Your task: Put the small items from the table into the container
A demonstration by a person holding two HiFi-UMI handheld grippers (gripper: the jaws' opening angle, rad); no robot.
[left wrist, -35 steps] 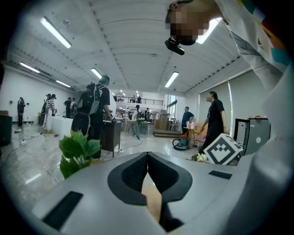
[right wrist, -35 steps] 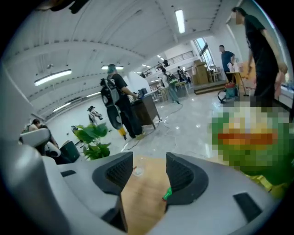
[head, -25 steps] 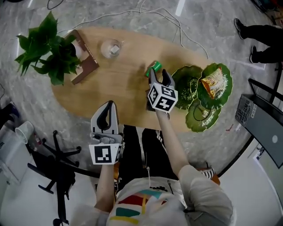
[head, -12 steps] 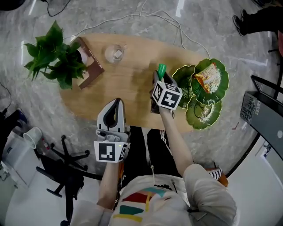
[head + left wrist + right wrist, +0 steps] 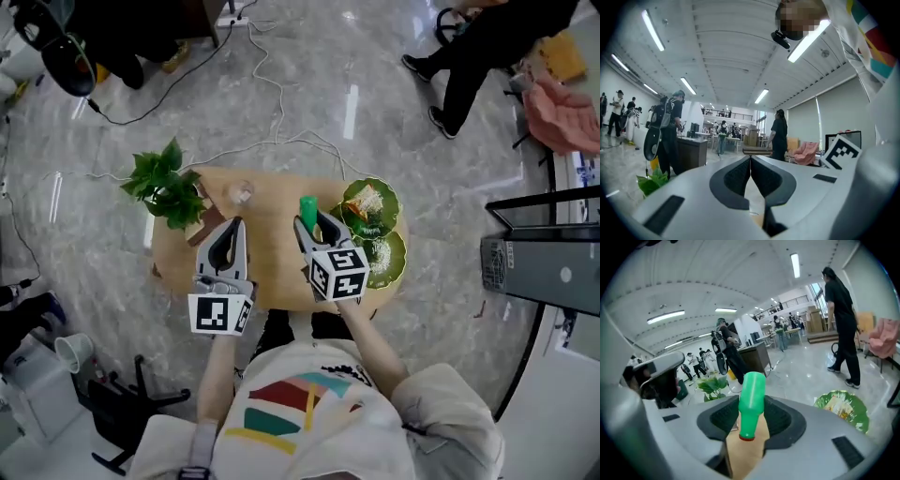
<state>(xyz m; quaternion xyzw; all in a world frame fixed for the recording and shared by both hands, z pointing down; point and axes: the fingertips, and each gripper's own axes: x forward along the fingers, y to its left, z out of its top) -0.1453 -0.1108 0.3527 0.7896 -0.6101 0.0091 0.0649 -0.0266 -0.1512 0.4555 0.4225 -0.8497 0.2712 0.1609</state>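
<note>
A small green bottle (image 5: 307, 212) sits between the pads of my right gripper (image 5: 310, 223), which is shut on it and held high above the oval wooden table (image 5: 267, 272). In the right gripper view the green bottle (image 5: 751, 404) stands out past the right gripper (image 5: 751, 422), red-rimmed end nearest the camera. The green leaf-shaped dish (image 5: 386, 258) lies at the table's right end with a snack packet (image 5: 366, 200) in it. My left gripper (image 5: 231, 227) hangs over the table's left half, jaws together, nothing held; the left gripper (image 5: 750, 161) looks out level.
A potted plant (image 5: 167, 190) and a brown book stand (image 5: 202, 232) stand at the table's left end, a clear glass (image 5: 242, 194) behind. A cable (image 5: 272, 103) runs over the marble floor. A black chair (image 5: 122, 412) is at lower left. People (image 5: 478, 47) stand beyond.
Both grippers have risen well above the table, the right one carrying the green bottle up off it. The head camera has risen too, so the table looks much smaller.
</note>
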